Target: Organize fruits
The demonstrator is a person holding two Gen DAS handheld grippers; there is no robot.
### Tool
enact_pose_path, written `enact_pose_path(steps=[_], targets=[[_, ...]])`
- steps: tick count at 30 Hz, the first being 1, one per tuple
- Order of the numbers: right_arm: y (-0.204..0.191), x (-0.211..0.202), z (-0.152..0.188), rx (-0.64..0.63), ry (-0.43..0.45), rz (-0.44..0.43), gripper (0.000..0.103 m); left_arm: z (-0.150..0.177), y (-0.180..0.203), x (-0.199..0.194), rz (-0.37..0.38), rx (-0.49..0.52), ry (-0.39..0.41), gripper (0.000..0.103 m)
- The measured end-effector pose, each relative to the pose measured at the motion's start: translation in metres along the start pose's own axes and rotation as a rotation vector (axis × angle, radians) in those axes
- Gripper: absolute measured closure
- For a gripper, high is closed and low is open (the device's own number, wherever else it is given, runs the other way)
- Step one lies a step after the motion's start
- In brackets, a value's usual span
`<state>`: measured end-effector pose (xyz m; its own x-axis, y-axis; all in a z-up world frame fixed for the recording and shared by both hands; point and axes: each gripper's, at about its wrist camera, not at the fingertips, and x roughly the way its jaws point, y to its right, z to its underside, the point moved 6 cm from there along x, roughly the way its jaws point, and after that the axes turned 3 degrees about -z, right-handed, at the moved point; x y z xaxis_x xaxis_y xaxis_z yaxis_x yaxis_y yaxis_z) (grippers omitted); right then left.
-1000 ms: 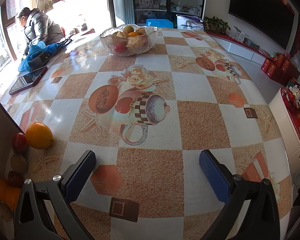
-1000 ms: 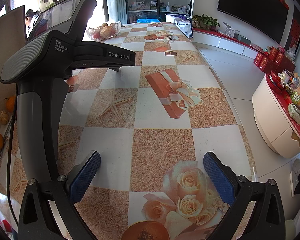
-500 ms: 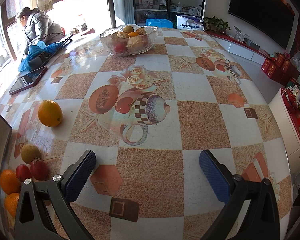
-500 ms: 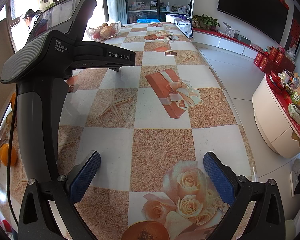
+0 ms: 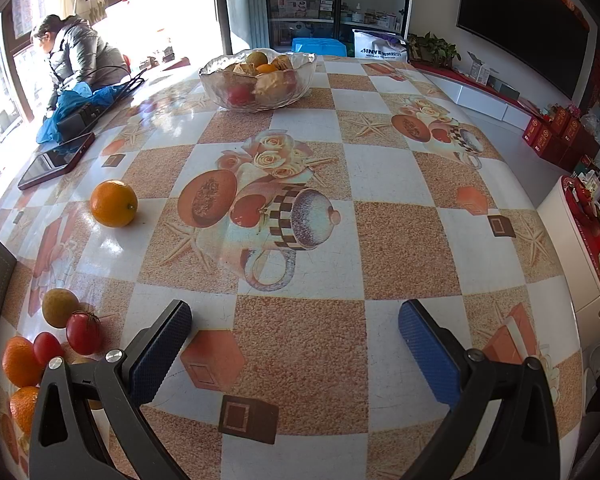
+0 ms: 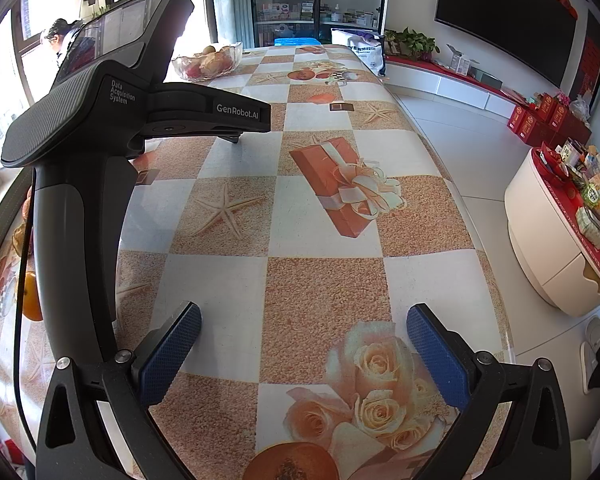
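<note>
The loose fruit lies to the left of the left gripper [image 5: 294, 344], not ahead of it: a lone orange [image 5: 113, 203] sits forward and left on the bench [image 5: 404, 240], and a huddle of a yellow-brown fruit [image 5: 59, 307], two small red fruits [image 5: 83, 333] and more oranges [image 5: 19, 361] rests just beside that gripper's left finger. The glass bowl [image 5: 256, 80], already holding fruit, stands well apart at the far end of the bench, nearly straight ahead. Both grippers are released and hold nothing, jaws spread wide. The right gripper [image 6: 302, 356] looks over bare printed cloth, with the left tool's body between it and the fruit, so the left hand is plainly nearer. As I judge it, the coming move is a leftward swing of the left gripper onto a fruit, then a long carry forward to the bowl.
</note>
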<state>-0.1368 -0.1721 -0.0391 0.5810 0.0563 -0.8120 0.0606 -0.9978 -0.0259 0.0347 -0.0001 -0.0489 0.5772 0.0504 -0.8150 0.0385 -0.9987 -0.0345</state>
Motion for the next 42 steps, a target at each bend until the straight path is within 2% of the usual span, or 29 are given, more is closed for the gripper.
enact_pose_path(steps=[35, 39, 42], targets=[[0.0, 0.0, 0.0, 0.0, 0.0, 0.0, 0.0, 0.0, 0.0, 0.0, 0.004, 0.008, -0.001, 0.0], [0.0, 0.0, 0.0, 0.0, 0.0, 0.0, 0.0, 0.005, -0.005, -0.009, -0.029, 0.014, -0.048, 0.0], [0.0, 0.0, 0.0, 0.0, 0.0, 0.0, 0.0, 0.006, -0.004, -0.041, -0.002, 0.063, 0.036, 0.0]])
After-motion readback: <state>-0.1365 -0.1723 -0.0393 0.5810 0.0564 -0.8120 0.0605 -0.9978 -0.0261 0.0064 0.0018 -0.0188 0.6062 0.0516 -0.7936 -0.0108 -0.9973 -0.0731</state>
